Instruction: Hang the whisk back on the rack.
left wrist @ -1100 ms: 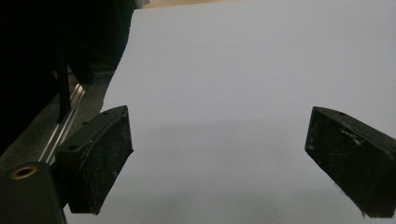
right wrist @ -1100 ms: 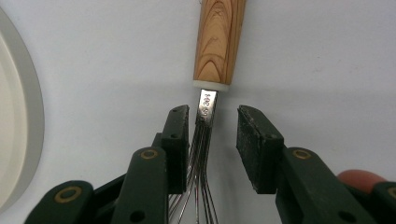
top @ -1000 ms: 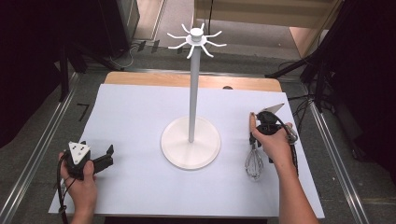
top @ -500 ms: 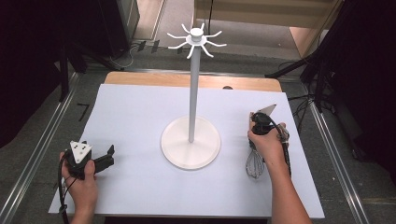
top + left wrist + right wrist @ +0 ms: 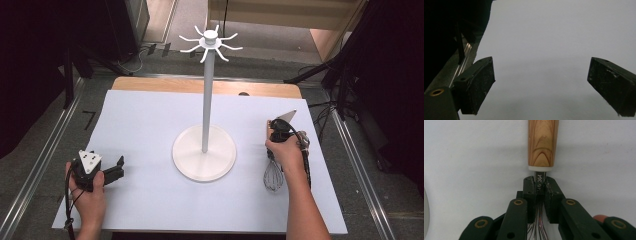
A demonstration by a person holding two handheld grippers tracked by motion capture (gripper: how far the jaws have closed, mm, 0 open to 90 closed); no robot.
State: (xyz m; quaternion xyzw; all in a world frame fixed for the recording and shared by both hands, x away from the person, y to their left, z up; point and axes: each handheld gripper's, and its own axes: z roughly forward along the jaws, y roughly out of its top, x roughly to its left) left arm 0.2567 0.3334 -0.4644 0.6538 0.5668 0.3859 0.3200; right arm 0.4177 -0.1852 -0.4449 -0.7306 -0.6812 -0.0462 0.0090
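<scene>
Whisk (image 5: 541,150) lies flat on the white surface (image 5: 150,125), its metal neck clamped between the jaws of the right gripper (image 5: 540,185), wooden handle extending beyond them. Left gripper (image 5: 540,85), jaws wide and holding nothing, rests well apart near the surface's edge. Between them stands a white hook stand (image 5: 206,100); dark floor surrounds.

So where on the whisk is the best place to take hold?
At the metal neck between the wooden handle and the wires, where the right claw is shut on the whisk now. It is narrow enough to fit between the jaws. Come from above, since it lies flat on the white table.
</scene>
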